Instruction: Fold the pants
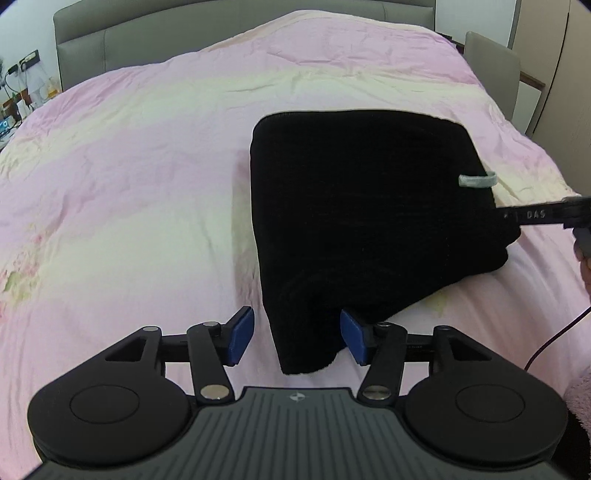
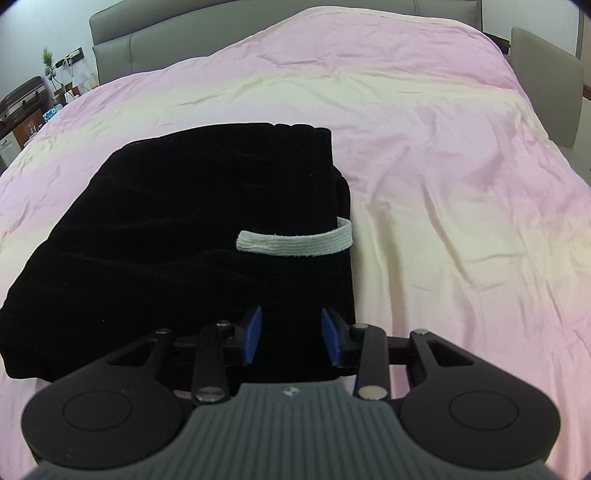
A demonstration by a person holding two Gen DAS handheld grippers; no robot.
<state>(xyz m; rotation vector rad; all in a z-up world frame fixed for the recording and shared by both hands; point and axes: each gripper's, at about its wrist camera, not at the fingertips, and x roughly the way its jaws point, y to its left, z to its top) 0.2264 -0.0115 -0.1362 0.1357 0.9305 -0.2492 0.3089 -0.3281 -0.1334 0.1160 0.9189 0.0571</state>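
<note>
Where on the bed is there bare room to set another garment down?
Bare pink bedspread runs left of the folded black pants and beyond them toward the grey headboard. The near right part is crowded: the pants, left gripper and right gripper.

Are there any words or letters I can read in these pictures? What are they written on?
"DAS": on the black finger of the right hand-held gripper, seen in the left wrist view beside the black pants.
A small round emblem on each gripper body: no letters readable.
Things on the far shelf: too small and blurred to read.

Matt, perhaps velvety black pants
</note>
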